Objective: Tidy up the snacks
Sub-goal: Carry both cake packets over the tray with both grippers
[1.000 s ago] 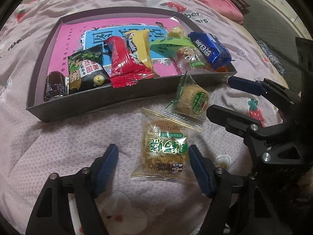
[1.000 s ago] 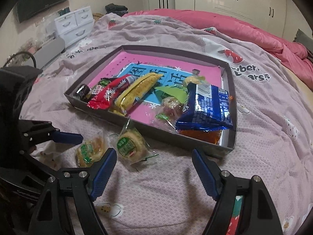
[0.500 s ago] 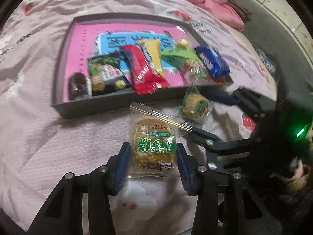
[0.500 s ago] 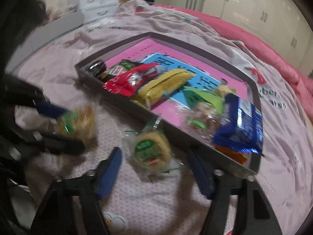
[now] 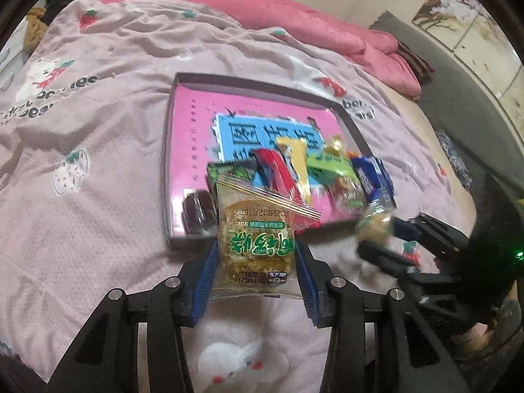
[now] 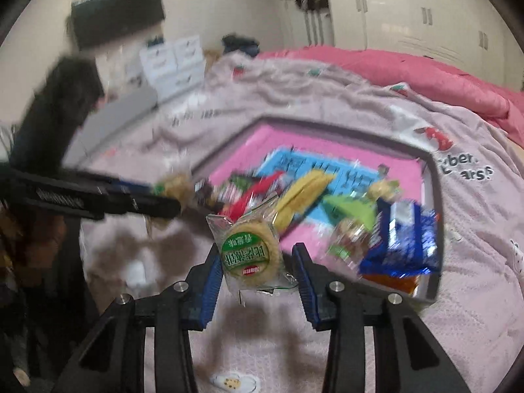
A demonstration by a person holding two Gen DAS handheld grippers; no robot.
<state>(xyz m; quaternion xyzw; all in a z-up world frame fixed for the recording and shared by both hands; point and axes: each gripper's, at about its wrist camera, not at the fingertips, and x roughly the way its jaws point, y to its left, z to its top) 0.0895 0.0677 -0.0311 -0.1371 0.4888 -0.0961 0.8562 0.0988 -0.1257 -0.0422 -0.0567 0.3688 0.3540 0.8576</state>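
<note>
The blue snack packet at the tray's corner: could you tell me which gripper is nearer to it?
Right. The right gripper is just beside the blue snack packet; the left gripper is farther along the tray.

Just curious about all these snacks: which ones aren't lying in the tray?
Two cakes in clear wrappers: the square one in the left hand-held gripper, the round green-labelled one in the right hand-held gripper, whose jaws are closing.

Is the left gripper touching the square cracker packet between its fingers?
Touching. The left wrist view shows the left gripper with both blue pads pressed against the square cracker packet, lifted.
</note>
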